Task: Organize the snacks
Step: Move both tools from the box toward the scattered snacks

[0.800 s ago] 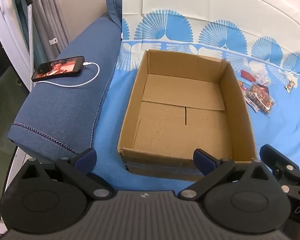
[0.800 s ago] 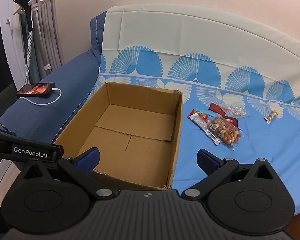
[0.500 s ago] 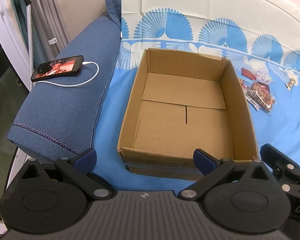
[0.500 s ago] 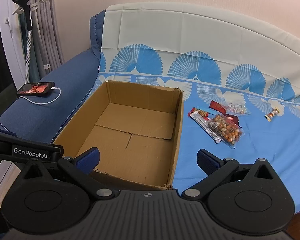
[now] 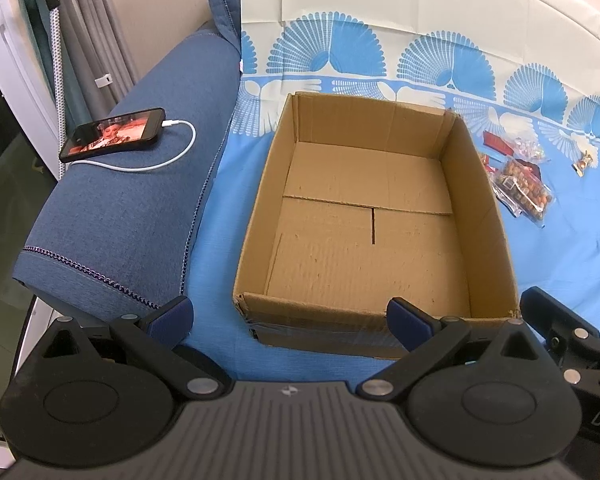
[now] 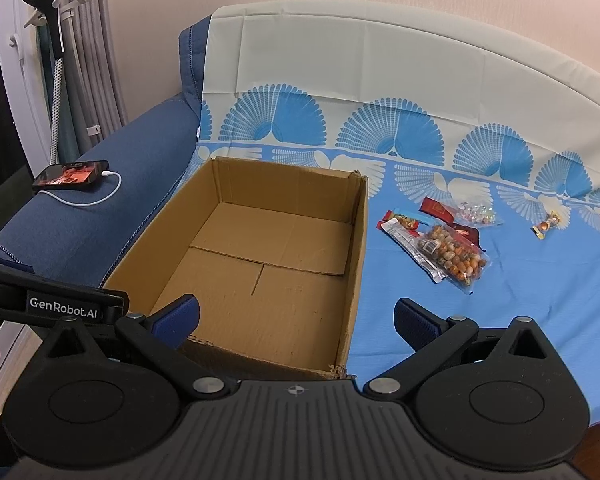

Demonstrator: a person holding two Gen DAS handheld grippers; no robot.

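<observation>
Your left gripper and your right gripper both hang with fingers spread wide and nothing between them, poised at the near edge of the cardboard box, which sits open and bare inside on the blue patterned sheet. The snacks lie in a loose cluster on the sheet just beside the box's right wall: a clear bag of nuts overlapping a long silvery packet, a red packet behind them, a small clear bag of candies, and one wrapped candy lying apart to the right. Judging by their look, all of these will be light and crinkly, and the film wrappers are likely slippery, so pinch a flat sealed edge or a corner, not the bulging middle (the nuts will shift under the pads and the bag could squirm out). The nut bag lies on top of its neighbours, so it looks like the sensible first pick for your right gripper, taken by its near, lower corner. The lone candy is small; close on its body, not its twisted ends, which would probably slip free. The phone and its white cable on the sofa arm are well apart from the work and need no attention.
</observation>
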